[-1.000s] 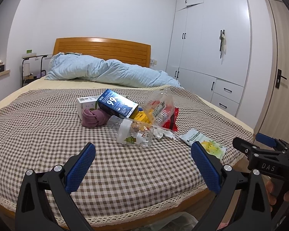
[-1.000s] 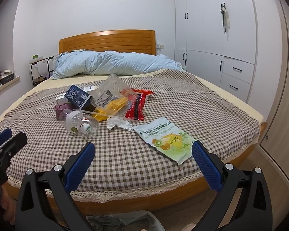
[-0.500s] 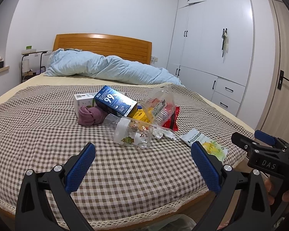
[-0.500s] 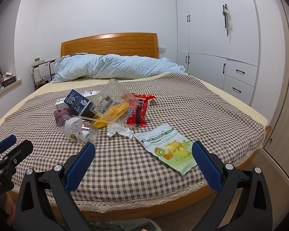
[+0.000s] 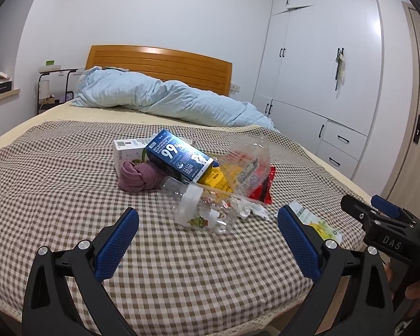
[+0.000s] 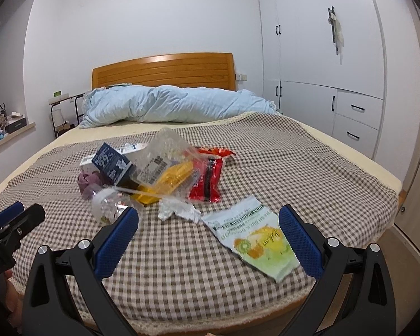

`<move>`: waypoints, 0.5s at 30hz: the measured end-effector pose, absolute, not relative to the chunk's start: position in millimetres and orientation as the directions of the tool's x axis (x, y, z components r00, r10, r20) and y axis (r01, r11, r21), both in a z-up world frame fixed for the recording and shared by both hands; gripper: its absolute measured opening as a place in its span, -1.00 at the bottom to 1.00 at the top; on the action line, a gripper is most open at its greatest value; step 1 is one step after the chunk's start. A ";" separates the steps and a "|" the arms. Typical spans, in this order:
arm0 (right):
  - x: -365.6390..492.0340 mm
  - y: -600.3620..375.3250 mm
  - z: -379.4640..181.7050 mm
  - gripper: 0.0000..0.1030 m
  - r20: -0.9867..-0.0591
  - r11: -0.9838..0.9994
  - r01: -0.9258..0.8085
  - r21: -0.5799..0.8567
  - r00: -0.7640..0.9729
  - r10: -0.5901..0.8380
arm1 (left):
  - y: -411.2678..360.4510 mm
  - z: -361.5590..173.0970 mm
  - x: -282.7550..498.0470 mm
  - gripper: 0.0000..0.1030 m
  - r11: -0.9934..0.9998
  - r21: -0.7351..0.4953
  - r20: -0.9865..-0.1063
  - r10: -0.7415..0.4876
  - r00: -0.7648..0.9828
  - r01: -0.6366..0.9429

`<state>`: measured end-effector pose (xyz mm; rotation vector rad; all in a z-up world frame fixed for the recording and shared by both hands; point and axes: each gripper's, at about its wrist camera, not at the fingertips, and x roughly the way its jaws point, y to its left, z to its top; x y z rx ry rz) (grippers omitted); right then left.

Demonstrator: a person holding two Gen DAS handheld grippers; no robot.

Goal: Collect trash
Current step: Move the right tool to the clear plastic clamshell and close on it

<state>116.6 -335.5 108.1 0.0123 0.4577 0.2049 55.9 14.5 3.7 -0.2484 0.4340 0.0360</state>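
The trash lies in a loose pile on the checked bed cover (image 5: 56, 184): a blue carton (image 5: 179, 160), a clear plastic bottle (image 5: 201, 210) lying on its side, a crumpled clear container (image 5: 246, 156), a red wrapper (image 6: 208, 179), a crumpled white paper (image 6: 176, 210) and a flat green-and-white snack pouch (image 6: 254, 240). A purple cloth bundle (image 5: 138, 176) rests against the carton.

The left hand-held gripper (image 5: 208, 240) hovers released, jaws wide, with the bottle lying beyond the gap between them. The right hand-held gripper (image 6: 208, 240) is likewise released, its right jaw just beside the pouch. Neither touches anything.

Step in hand: approach, judged as the first pick. No item is yet gathered. The next move calls for lowering one gripper over a near item. The flat pouch needs an edge pinch; the bottle may roll under contact.
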 end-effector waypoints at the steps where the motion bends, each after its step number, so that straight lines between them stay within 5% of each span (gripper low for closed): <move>1: 120.5 -333.4 109.3 0.88 -0.432 0.978 -0.197 0.063 0.878 0.205 | 15.0 3.8 58.2 0.86 0.970 -0.226 -0.422 -0.010 0.907 -0.095; 15: 167.9 -319.2 127.6 0.88 -0.365 0.967 -0.235 0.095 0.896 0.253 | 21.2 10.0 101.0 0.86 0.975 -0.184 -0.427 0.033 0.904 -0.123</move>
